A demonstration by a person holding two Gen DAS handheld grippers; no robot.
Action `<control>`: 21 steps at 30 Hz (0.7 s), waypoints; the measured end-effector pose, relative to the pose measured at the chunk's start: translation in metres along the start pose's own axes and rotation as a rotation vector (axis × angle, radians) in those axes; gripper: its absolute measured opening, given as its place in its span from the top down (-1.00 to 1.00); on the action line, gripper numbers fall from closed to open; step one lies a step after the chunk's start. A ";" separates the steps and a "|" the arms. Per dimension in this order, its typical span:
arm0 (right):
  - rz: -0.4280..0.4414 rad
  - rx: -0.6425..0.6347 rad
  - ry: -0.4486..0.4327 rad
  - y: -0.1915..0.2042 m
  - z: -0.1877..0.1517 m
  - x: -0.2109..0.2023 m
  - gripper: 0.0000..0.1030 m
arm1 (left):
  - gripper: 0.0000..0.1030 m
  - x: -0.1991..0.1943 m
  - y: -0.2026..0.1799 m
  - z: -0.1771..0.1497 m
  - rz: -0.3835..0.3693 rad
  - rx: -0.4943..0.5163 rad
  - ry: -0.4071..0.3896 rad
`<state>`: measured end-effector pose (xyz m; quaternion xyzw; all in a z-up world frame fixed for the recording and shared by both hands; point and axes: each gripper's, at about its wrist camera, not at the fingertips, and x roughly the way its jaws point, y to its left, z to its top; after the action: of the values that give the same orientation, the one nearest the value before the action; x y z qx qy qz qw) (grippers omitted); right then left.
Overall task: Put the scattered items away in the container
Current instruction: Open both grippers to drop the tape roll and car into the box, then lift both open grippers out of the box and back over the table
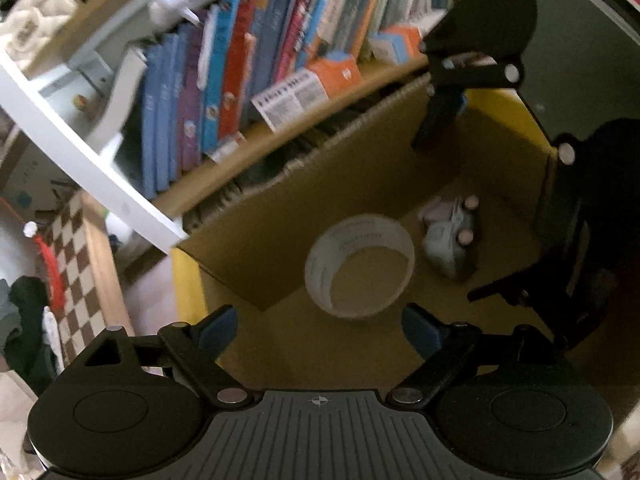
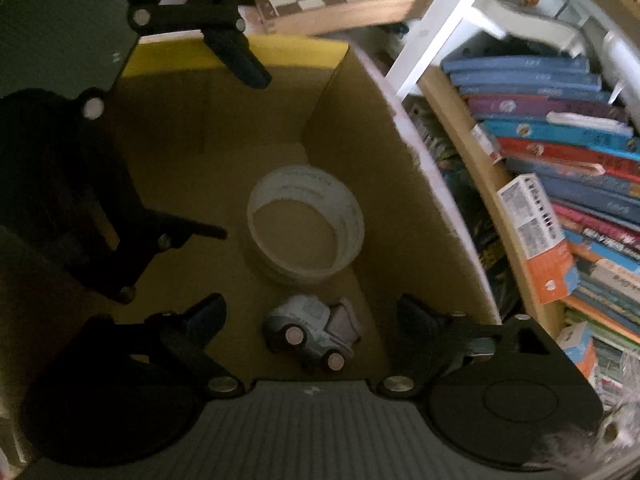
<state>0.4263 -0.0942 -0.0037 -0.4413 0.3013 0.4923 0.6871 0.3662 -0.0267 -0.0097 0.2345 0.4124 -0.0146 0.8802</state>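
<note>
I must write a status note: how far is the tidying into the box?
Done: a tape roll and a toy truck lie inside the cardboard box. In hand: nothing; the left gripper and right gripper are open above the box. Left: unclear, since no scattered items are in view.

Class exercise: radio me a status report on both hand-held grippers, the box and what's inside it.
Left hand-held gripper open, empty. Right hand-held gripper open, empty. Tape roll and toy truck inside cardboard box. Nothing in the way.
</note>
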 end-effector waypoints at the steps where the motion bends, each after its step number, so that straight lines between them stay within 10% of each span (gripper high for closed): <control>1: -0.004 0.002 -0.012 0.001 0.000 -0.006 -0.80 | -0.80 -0.005 0.001 0.000 -0.002 -0.008 -0.017; 21: -0.206 0.107 -0.197 0.053 0.002 -0.108 -0.83 | -0.83 -0.105 0.009 -0.023 0.017 -0.047 -0.225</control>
<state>0.3406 -0.1305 0.0725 -0.3825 0.2115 0.4434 0.7825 0.2823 -0.0262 0.0585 0.2142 0.3091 -0.0238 0.9263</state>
